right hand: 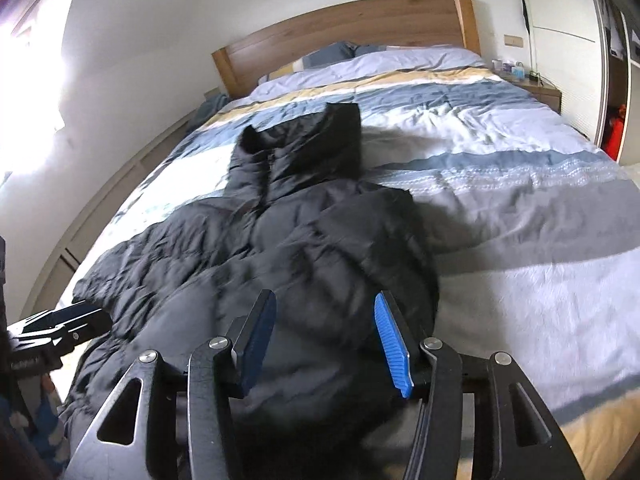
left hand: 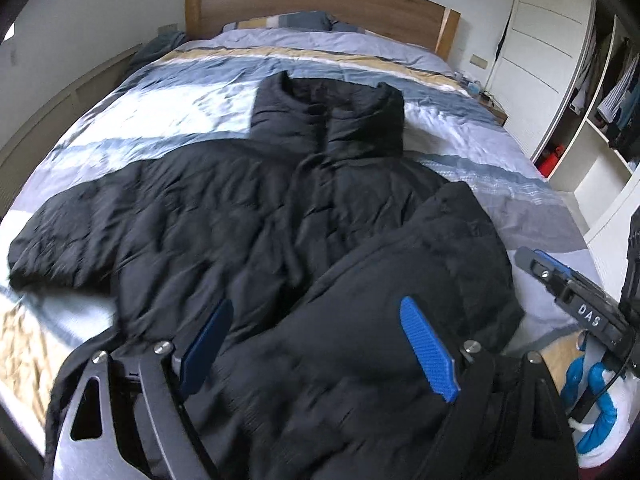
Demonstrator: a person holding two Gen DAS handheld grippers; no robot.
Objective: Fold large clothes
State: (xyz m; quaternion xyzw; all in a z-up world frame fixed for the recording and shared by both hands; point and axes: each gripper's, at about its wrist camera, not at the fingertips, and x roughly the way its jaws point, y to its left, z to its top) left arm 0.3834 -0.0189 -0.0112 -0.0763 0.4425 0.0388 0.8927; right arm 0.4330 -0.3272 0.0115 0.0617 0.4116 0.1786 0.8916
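A black puffer jacket (left hand: pixel 224 216) lies front-up on the bed, its high collar (left hand: pixel 328 116) toward the headboard. One sleeve (left hand: pixel 80 240) stretches out flat to the left. The other sleeve (left hand: pixel 432 264) is folded in over the body. My left gripper (left hand: pixel 316 344) hovers open and wide over that folded sleeve near the hem, pads off the fabric. In the right wrist view the jacket (right hand: pixel 280 248) fills the left half of the bed, and my right gripper (right hand: pixel 326 340) stands open above its lower part with nothing clamped. The right gripper's body (left hand: pixel 580 304) shows at the left view's right edge.
The striped blue, white and yellow duvet (right hand: pixel 520 208) covers the bed, bare to the right of the jacket. A wooden headboard (left hand: pixel 320 4) and pillows (left hand: pixel 288 22) stand at the far end. A nightstand (right hand: pixel 536 90) and an open wardrobe (left hand: pixel 592 120) are on the right. A gloved hand (left hand: pixel 592 392) holds the right gripper.
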